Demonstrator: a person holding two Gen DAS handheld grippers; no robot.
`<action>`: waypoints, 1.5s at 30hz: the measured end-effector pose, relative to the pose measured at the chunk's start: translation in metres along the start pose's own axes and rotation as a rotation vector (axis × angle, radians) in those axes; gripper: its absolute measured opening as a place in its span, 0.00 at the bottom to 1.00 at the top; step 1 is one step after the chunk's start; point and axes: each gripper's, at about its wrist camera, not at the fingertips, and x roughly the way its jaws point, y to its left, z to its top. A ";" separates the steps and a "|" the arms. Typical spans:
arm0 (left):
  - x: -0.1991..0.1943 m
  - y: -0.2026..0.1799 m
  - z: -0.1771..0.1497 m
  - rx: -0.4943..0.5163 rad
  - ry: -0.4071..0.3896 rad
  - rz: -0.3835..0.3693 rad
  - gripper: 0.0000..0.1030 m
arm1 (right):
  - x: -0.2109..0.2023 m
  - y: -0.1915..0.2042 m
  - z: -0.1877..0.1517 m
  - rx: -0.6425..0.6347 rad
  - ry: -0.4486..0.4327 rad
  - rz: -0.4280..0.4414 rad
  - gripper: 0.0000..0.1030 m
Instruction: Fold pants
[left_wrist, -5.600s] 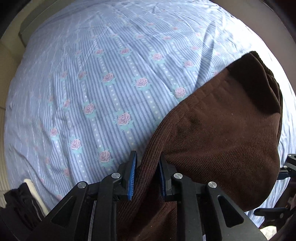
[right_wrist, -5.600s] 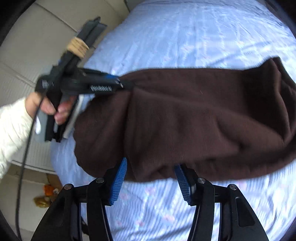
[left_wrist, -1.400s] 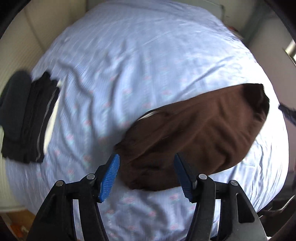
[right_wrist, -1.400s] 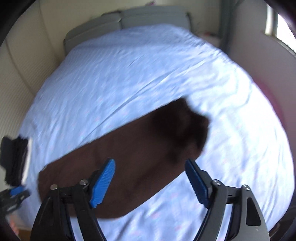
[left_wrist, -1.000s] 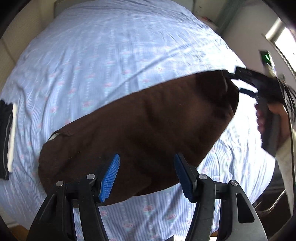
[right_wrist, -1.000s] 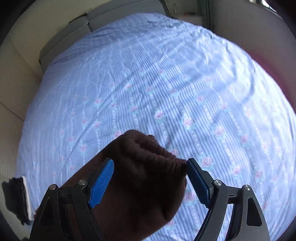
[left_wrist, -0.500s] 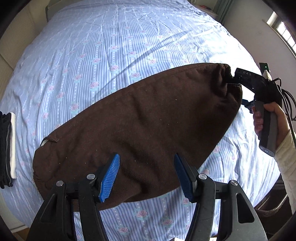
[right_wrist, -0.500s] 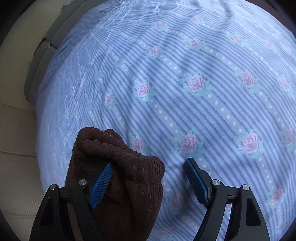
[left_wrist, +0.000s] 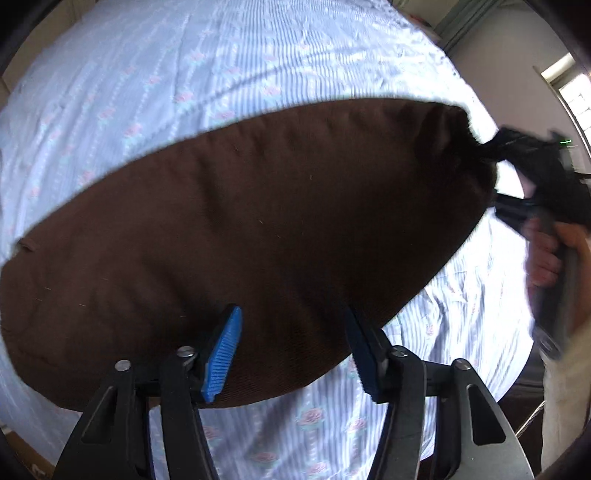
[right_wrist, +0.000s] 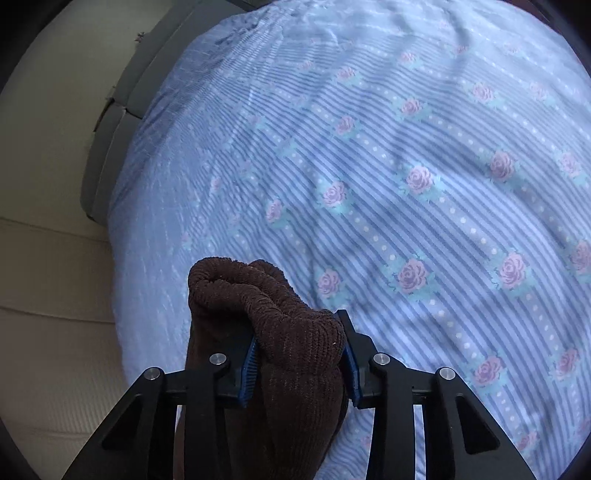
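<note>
The brown corduroy pants (left_wrist: 258, 229) lie folded lengthwise across the bed. My left gripper (left_wrist: 291, 347) is open, its blue pads hovering over the near edge of the pants. My right gripper (right_wrist: 297, 363) is shut on the bunched end of the pants (right_wrist: 280, 325). In the left wrist view the right gripper (left_wrist: 524, 170) shows at the pants' far right end, held by a hand.
The bed (right_wrist: 406, 166) is covered with a blue striped sheet with pink roses (left_wrist: 258, 55). A grey headboard (right_wrist: 110, 147) and a cream wall (right_wrist: 44, 258) lie at the left in the right wrist view. A window (left_wrist: 576, 99) is at the right.
My right gripper has closed on the end of the pants. My left gripper has moved closer over the pants and stays open.
</note>
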 end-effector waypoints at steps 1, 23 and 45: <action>0.007 -0.003 0.000 0.004 0.012 0.003 0.52 | -0.009 0.007 -0.002 -0.028 -0.017 -0.006 0.37; -0.158 0.112 -0.024 -0.224 -0.253 0.109 0.59 | -0.113 0.164 -0.106 -0.633 -0.169 -0.091 0.37; -0.221 0.287 -0.137 -0.381 -0.290 0.080 0.59 | -0.030 0.323 -0.346 -1.103 0.012 -0.134 0.37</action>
